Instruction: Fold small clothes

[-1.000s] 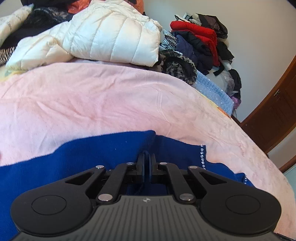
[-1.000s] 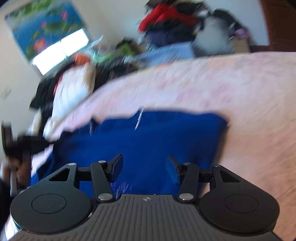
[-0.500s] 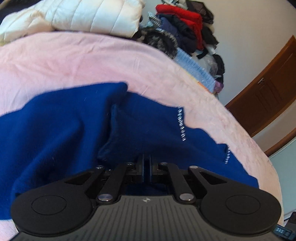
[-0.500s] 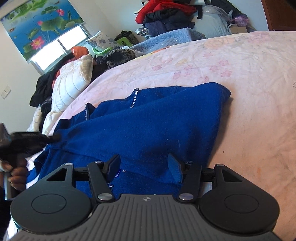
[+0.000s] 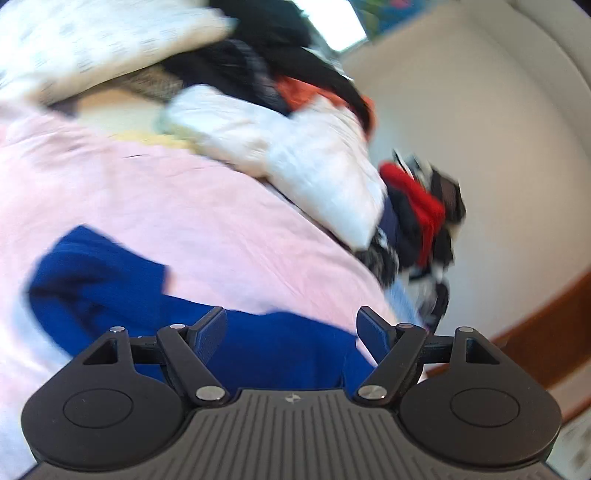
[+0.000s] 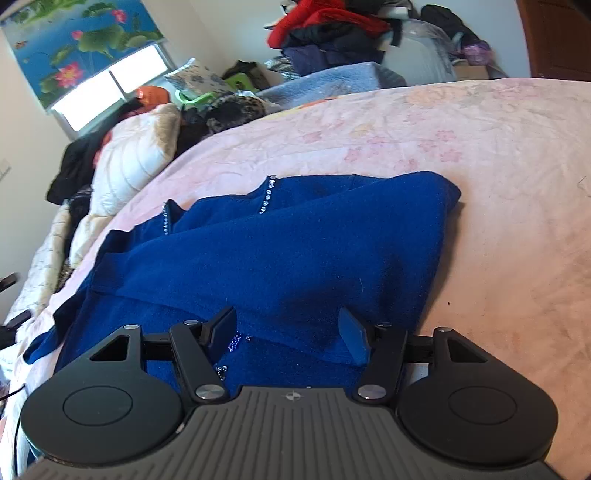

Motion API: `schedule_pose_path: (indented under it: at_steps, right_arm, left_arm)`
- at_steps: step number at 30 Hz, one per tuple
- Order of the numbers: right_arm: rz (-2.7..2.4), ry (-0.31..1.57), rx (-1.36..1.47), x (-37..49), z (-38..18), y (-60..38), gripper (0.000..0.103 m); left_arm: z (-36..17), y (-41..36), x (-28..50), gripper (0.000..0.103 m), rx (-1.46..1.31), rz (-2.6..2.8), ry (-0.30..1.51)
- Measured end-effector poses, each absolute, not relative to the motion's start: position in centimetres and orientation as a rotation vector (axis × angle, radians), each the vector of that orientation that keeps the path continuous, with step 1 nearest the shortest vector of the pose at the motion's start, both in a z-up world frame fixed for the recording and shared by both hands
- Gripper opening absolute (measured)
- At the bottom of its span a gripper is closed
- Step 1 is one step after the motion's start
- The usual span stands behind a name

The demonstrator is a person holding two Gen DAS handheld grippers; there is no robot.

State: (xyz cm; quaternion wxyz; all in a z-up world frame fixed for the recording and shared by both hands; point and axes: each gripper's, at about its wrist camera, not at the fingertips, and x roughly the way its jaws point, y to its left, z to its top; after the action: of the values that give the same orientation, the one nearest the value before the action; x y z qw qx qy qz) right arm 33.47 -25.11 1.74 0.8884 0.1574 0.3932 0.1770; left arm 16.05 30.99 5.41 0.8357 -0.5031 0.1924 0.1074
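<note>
A small blue garment (image 6: 295, 251) with rows of small rhinestones lies partly folded on the pink bedspread (image 6: 480, 155). My right gripper (image 6: 288, 332) is open and empty, just above the garment's near edge. In the blurred left wrist view the same blue garment (image 5: 110, 295) lies below and ahead of my left gripper (image 5: 291, 332), which is open and empty over the cloth.
Piles of clothes line the far side of the bed: a white puffer jacket (image 6: 129, 162), red and dark clothes (image 6: 325, 26), a light blue blanket (image 6: 332, 81). A window with a lotus blind (image 6: 81, 48) is at the left. A brown door (image 5: 546, 332) shows at the right.
My left gripper was shut on a fold of the blue garment and has let it go and opened, swinging its view left. The right gripper stays open over the garment.
</note>
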Motion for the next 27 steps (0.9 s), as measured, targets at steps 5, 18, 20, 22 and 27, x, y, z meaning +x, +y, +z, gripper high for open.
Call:
schedule_pose_path:
  at_steps: [5,18,20,22,27]
  right_arm:
    - [0.464,0.739,0.314,32.1,4.8,-21.0,0.067]
    - [0.734,0.772,0.2,30.2,8.6,-9.6,0.079]
    - [0.74,0.787,0.189,30.1,8.4,-8.7,0.079]
    - [0.748,0.802,0.184,29.9,8.2,-8.1,0.079]
    - [0.781,0.812,0.176,29.3,8.2,-6.8,0.08]
  left_arm:
    - [2.5,34.1,14.0,0.077,-1.24,0.332,0.413]
    - [-2.2,36.9,15.0,0.076,-1.407,0.522,0.48]
    - [-2.2,37.0,15.4,0.067,-1.376,0.558,0.503]
    - [-2.2,37.2,15.8,0.046,-1.356,0.585,0.538]
    - [-1.9,36.9,15.6,0.053,-1.417,0.447,0.537]
